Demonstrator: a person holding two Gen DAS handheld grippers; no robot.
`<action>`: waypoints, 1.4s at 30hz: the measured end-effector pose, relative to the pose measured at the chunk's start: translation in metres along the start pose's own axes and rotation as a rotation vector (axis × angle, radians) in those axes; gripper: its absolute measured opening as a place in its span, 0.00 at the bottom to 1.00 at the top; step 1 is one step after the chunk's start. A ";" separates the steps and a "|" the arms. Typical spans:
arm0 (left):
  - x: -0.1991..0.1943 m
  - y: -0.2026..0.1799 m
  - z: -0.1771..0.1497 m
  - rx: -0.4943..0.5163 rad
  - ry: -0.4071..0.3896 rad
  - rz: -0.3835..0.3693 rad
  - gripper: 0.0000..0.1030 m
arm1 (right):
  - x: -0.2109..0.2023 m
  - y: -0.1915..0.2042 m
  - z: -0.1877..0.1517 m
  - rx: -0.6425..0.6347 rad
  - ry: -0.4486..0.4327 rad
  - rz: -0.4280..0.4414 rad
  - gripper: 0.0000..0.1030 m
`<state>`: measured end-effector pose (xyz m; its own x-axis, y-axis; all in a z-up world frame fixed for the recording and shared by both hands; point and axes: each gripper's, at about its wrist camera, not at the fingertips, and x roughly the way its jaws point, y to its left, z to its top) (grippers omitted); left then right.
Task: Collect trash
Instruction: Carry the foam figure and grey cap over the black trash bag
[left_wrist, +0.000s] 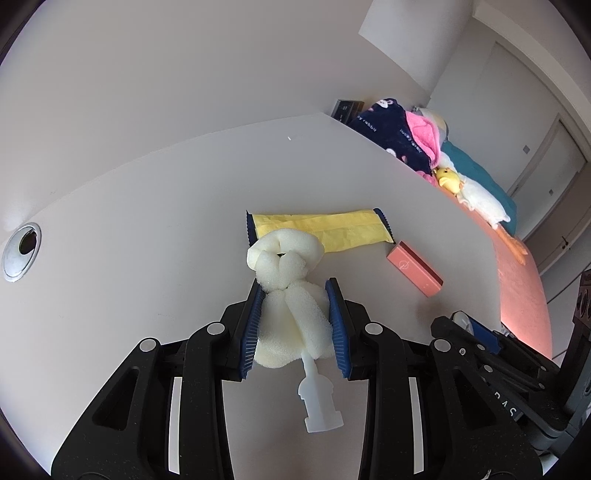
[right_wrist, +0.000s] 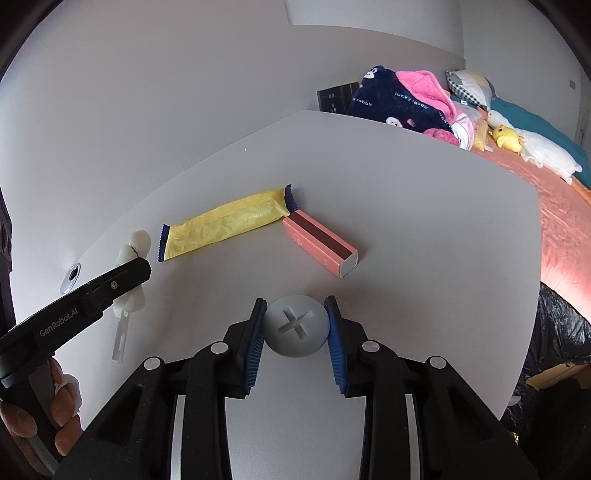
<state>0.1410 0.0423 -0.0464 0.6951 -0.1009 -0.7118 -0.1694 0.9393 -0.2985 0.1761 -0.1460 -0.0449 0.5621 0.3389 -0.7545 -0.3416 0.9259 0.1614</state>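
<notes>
Both grippers are loaded at once here. The left gripper (left_wrist: 295, 317) has its blue pads squeezed into a cream foam brush head (left_wrist: 286, 295), the foam bulging out in front of the jaws and its white plastic stem (left_wrist: 317, 398) trailing back toward the camera. The right gripper (right_wrist: 295, 325) is clamped on a grey dome-shaped cap with a cross moulded into it (right_wrist: 295, 326), pinched from both sides just above the white table (right_wrist: 424, 240).

So how far along? Two pieces are in hand, but nothing looks binned yet, as far as I can judge (no bin or bag is clearly identifiable in either view). Two pieces are left on the table: a flattened yellow wrapper (right_wrist: 225, 225) with blue serrated ends, and just beside its right end a pink matchbox-style carton (right_wrist: 321, 245). I'd call this early to midway.

Now the views. The right wrist camera catches the left gripper side-on, with the person's fingers (right_wrist: 62, 402) wrapped on its handle, and shows the carton's open end. The left wrist camera alone shows how deeply the foam is crushed, and shows the table's metal cable grommet (left_wrist: 22, 254) much larger, at far left.
</notes>
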 end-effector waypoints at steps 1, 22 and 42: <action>-0.001 -0.002 0.000 0.002 -0.001 -0.002 0.32 | -0.002 -0.001 0.000 0.006 -0.003 0.002 0.32; -0.005 -0.057 -0.018 0.086 0.033 -0.075 0.32 | -0.048 -0.053 -0.016 0.098 -0.053 -0.015 0.32; -0.015 -0.126 -0.040 0.193 0.063 -0.164 0.32 | -0.094 -0.102 -0.038 0.156 -0.119 -0.073 0.32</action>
<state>0.1238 -0.0873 -0.0232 0.6563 -0.2711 -0.7041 0.0825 0.9534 -0.2902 0.1299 -0.2785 -0.0145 0.6694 0.2790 -0.6885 -0.1813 0.9601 0.2128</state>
